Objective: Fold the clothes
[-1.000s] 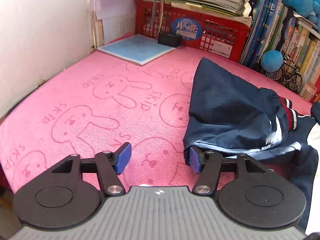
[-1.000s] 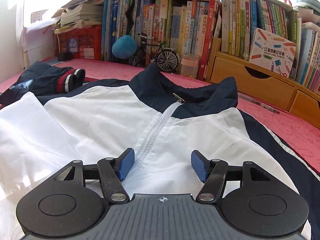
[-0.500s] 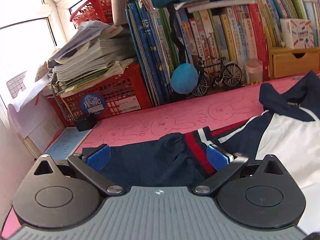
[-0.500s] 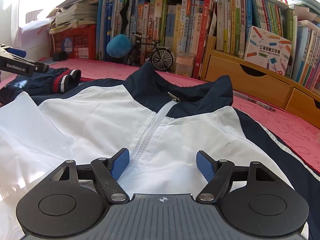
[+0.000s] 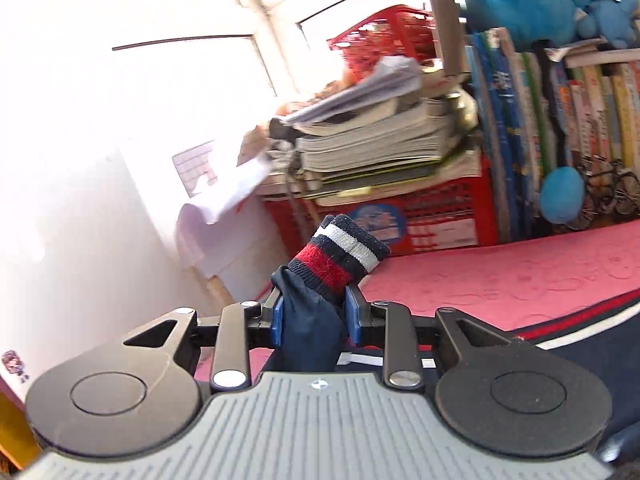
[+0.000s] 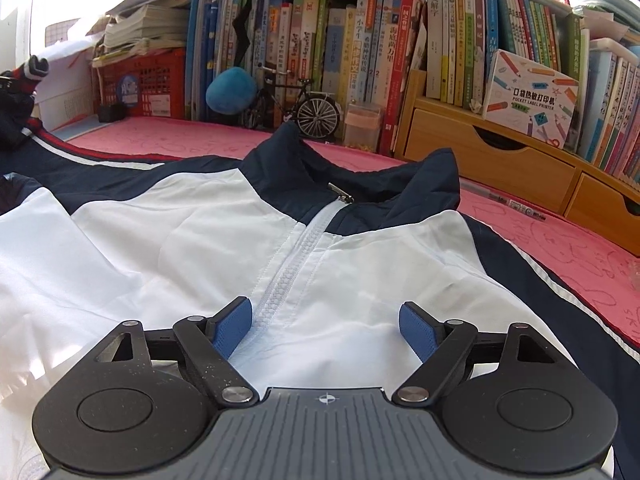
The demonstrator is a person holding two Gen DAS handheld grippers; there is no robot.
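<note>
My left claw (image 5: 314, 320): the jaws have just been closing, and now they are narrow and clamped on the sleeve (image 5: 308, 316). Blue pads press the navy cloth from both sides.
Sleeve: it stands up out of my left claw, bunched between the pads. From the right camera I see it raised at the far left edge, with the cloth trailing down to the jacket.
Cuff (image 5: 340, 256): knit, striped navy, red and white. It pokes out past my left fingertips, tilted to the right and clear of the mat.
My right claw (image 6: 326, 320): the jaws have just been opening and now stand wide, with nothing gripped. They sit low over the jacket's white chest; whether the pads touch the cloth I cannot tell.
Zip (image 6: 296, 256): white, closed, running up between my right fingers and nearer the left one. Its metal pull lies at the collar.
Jacket (image 6: 160, 248): spread front-up on the mat, white body with navy shoulders and collar. Red and white stripes run along the arm towards my left claw.
Collar (image 6: 432, 176): navy, standing up at both sides of the zip.
Mat (image 6: 200, 132): pink, printed with faint rabbits, under the whole jacket.
Behind the mat: books (image 6: 360, 40) in a row, a red crate (image 6: 148, 80) stacked with papers, a blue ball (image 6: 231, 89), a toy bicycle (image 6: 296, 104) and wooden drawers (image 6: 492, 160).
</note>
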